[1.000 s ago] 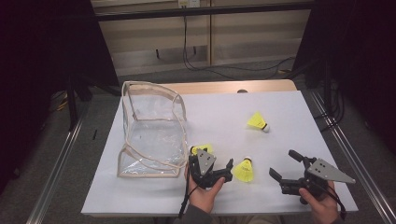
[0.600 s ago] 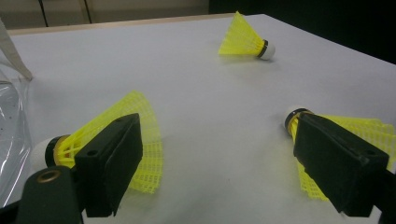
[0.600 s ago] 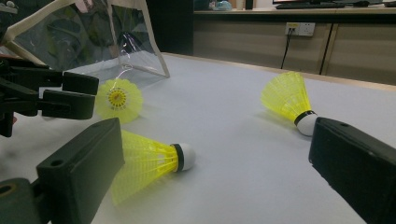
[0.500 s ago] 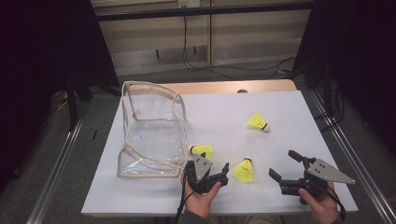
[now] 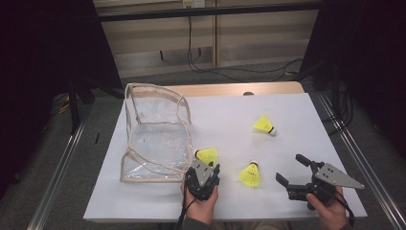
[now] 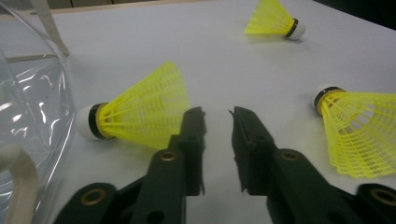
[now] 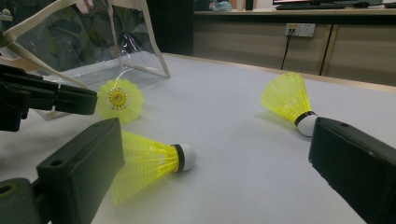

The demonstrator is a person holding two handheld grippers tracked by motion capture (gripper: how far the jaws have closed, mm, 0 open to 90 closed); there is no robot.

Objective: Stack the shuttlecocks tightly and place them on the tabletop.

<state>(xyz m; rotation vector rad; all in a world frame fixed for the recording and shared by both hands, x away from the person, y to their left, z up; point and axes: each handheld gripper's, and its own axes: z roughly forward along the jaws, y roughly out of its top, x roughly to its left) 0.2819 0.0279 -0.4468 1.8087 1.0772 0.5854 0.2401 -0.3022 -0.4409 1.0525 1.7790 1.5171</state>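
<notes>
Shuttlecock, nearest (image 5: 207, 155) (image 6: 140, 108) (image 7: 119, 99): yellow mesh skirt, white cork with a black band. Lies on its side on the white table (image 5: 230, 120), near the front edge, left of centre, cork toward the left edge.

Shuttlecock, middle (image 5: 250, 174) (image 6: 355, 128) (image 7: 152, 161): same make. On its side close to the front edge, about mid-width, cork toward the far edge, skirt flaring toward the front.

Shuttlecock, far (image 5: 264, 124) (image 6: 275, 20) (image 7: 289, 102): same make. On its side, right of centre, well apart from the other two, cork toward the right edge.
</notes>
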